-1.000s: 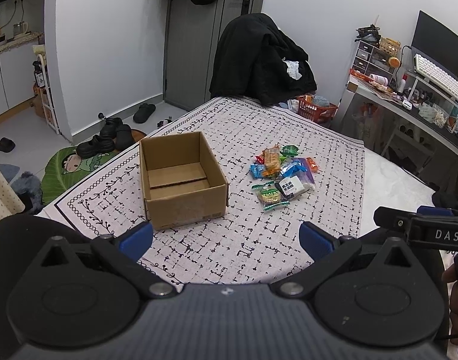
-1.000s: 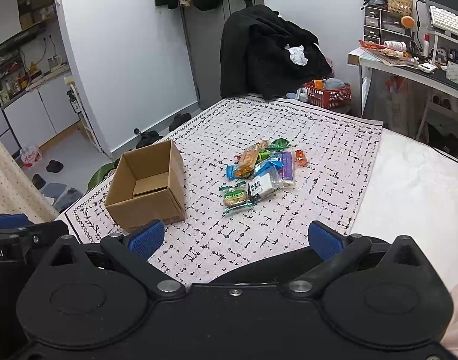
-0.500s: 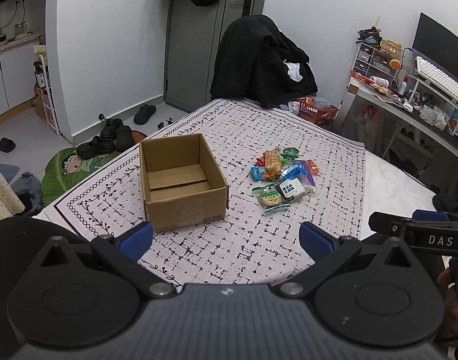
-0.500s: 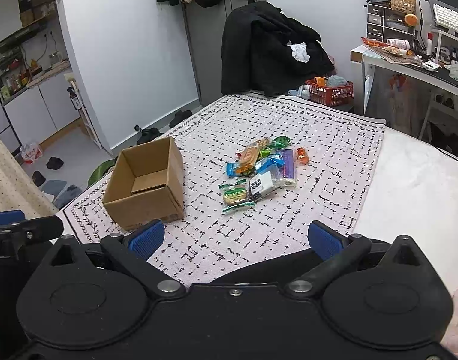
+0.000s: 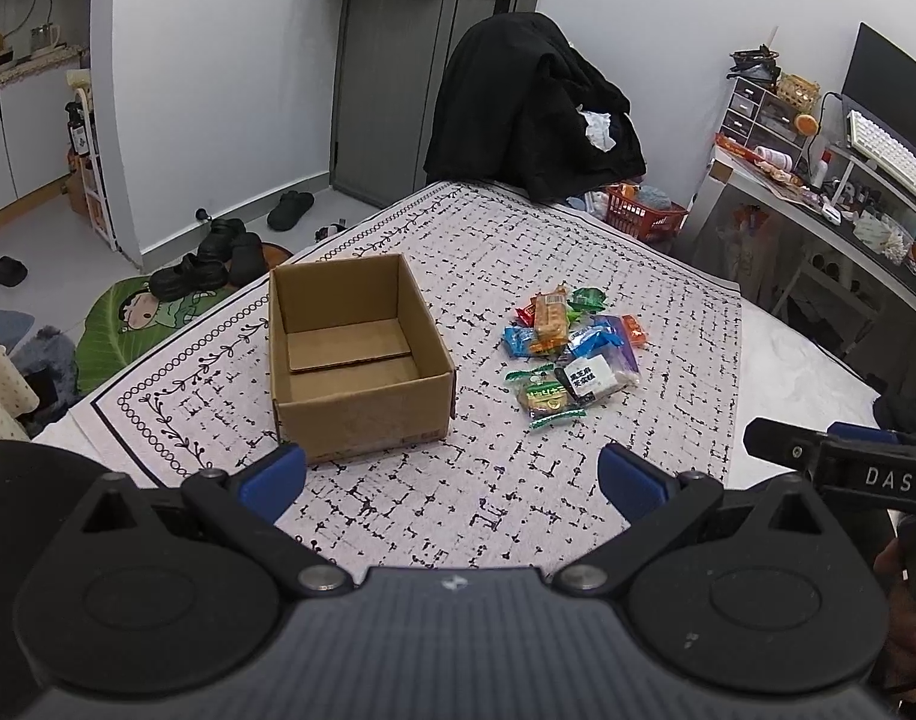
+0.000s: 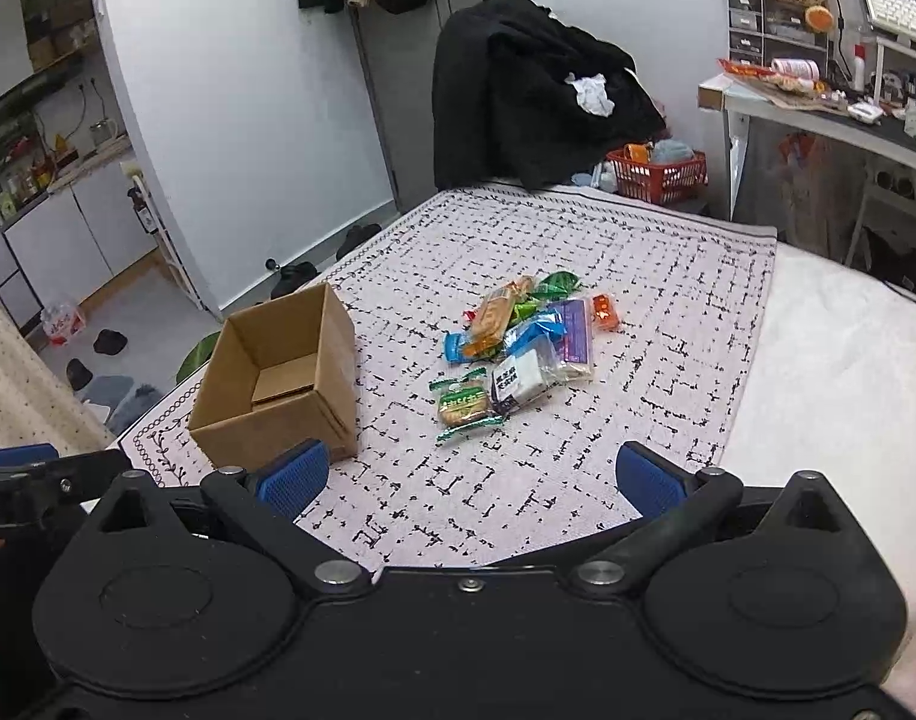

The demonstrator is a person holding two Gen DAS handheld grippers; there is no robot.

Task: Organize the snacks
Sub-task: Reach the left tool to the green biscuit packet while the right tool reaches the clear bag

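An open, empty cardboard box [image 5: 362, 387] stands on the patterned cloth; it also shows in the right wrist view [image 6: 332, 360]. A pile of several wrapped snacks [image 5: 569, 348] lies to the right of the box, and shows in the right wrist view [image 6: 521, 342] too. My left gripper [image 5: 452, 477] is open and empty, hovering short of the box's near side. My right gripper [image 6: 470, 477] is open and empty, in front of the snack pile and apart from it.
The patterned cloth [image 5: 518, 240] covers a white bed [image 6: 848, 360]. A chair draped with black clothes [image 5: 530, 120] and a red basket [image 6: 659, 171] stand beyond the far edge. A cluttered desk [image 6: 830, 114] is at the right. Shoes [image 5: 218, 258] lie on the floor at left.
Both grippers have moved slightly forward toward the box and snacks. Both stay open and empty. Nothing on the cloth has moved.
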